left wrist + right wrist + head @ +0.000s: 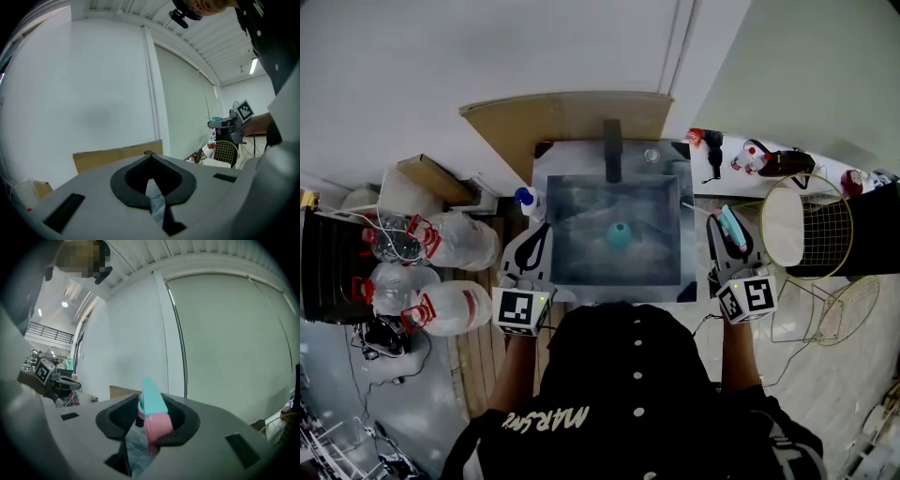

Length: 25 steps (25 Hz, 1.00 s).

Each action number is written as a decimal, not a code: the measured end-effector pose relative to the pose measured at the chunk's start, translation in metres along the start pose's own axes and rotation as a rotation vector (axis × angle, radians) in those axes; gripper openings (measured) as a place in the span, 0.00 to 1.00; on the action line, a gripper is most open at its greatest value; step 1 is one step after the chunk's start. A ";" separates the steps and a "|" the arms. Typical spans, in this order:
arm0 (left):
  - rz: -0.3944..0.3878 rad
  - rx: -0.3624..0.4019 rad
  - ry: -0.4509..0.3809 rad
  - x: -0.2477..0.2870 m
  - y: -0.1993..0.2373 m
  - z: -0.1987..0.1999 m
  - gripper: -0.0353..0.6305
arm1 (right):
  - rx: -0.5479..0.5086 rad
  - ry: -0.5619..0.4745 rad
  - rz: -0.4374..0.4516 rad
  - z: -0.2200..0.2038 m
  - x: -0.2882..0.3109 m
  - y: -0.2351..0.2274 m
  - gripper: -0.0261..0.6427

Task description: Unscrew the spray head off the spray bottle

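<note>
A dark square basin (581, 258) lay directly beneath the head view. Its far rim was backed by a brown cardboard sheet (567, 117), and a black upright post (612, 150) stood at that same rim. Left of the basin the room was crowded by clear plastic jugs with red handles (450, 246). Right of the basin a round gold wire basket (820, 234) was set near, on a white surface (722, 187). Open air was left above the basin, and only pale wall was seen ahead of both grippers.

The left gripper (534, 239) was held at the basin's left rim, its jaws pressed together with nothing between them. The right gripper (724, 225) was held just past the basin's right rim, its jaws partly closed and clamped on the teal plastic spray head (151, 401). A pink trigger (157, 425) on the head was turned toward the gripper's camera, and a dark collar was seen beside it. The teal rounded bottle body (619, 234) was seen inside the basin near its middle, well apart from the spray head and from both grippers.
</note>
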<state>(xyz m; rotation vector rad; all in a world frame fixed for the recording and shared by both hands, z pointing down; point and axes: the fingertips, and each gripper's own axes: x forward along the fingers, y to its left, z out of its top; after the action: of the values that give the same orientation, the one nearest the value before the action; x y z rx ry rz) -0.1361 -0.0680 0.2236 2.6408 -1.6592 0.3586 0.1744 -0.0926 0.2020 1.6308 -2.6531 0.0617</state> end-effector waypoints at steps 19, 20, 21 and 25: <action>0.013 0.021 0.004 -0.004 -0.006 0.003 0.09 | 0.009 0.002 0.047 -0.004 0.001 0.014 0.26; 0.012 0.026 0.007 -0.004 -0.006 0.003 0.09 | 0.010 0.002 0.046 -0.004 0.001 0.014 0.26; 0.012 0.028 0.009 -0.005 -0.006 0.003 0.09 | 0.012 0.003 0.045 -0.004 0.001 0.014 0.26; 0.006 0.029 0.004 -0.006 -0.008 0.004 0.09 | -0.011 0.001 0.052 -0.001 0.002 0.017 0.26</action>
<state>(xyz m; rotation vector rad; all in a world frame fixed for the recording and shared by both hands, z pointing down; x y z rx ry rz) -0.1307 -0.0597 0.2196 2.6539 -1.6742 0.3908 0.1581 -0.0865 0.2032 1.5590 -2.6901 0.0490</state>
